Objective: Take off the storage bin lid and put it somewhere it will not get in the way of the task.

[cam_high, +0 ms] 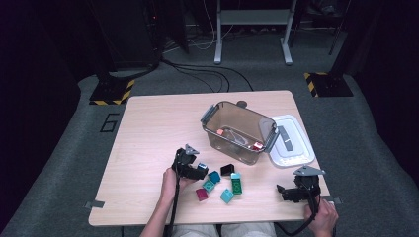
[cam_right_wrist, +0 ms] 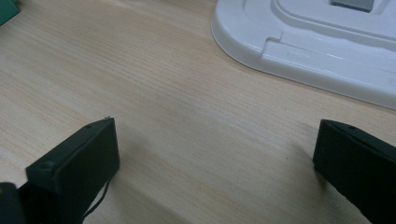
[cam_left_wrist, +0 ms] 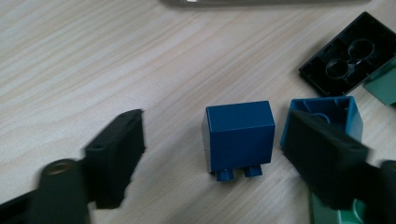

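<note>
A dark blue brick (cam_left_wrist: 238, 135) lies on its side on the wooden table (cam_left_wrist: 93, 56), studs toward the camera. My left gripper (cam_left_wrist: 215, 140) straddles it with both jaws clear of it, so it is open. In the high view that gripper (cam_high: 198, 170) sits at the left of a cluster of loose bricks, with the blue brick (cam_high: 201, 167) at its tips. My right gripper (cam_right_wrist: 217, 135) hovers open over bare wood, nothing between its jaws. From above it (cam_high: 282, 192) is near the table's front right corner.
A hollow blue brick (cam_left_wrist: 327, 109), an upturned black brick (cam_left_wrist: 352, 56) and a green one (cam_left_wrist: 385, 84) crowd the left gripper's right jaw. Teal (cam_high: 214, 177), magenta (cam_high: 201, 194) and green (cam_high: 237, 185) bricks lie nearby. A clear bin (cam_high: 257, 123) holds red pieces; its white lid (cam_high: 291, 140) lies beside it.
</note>
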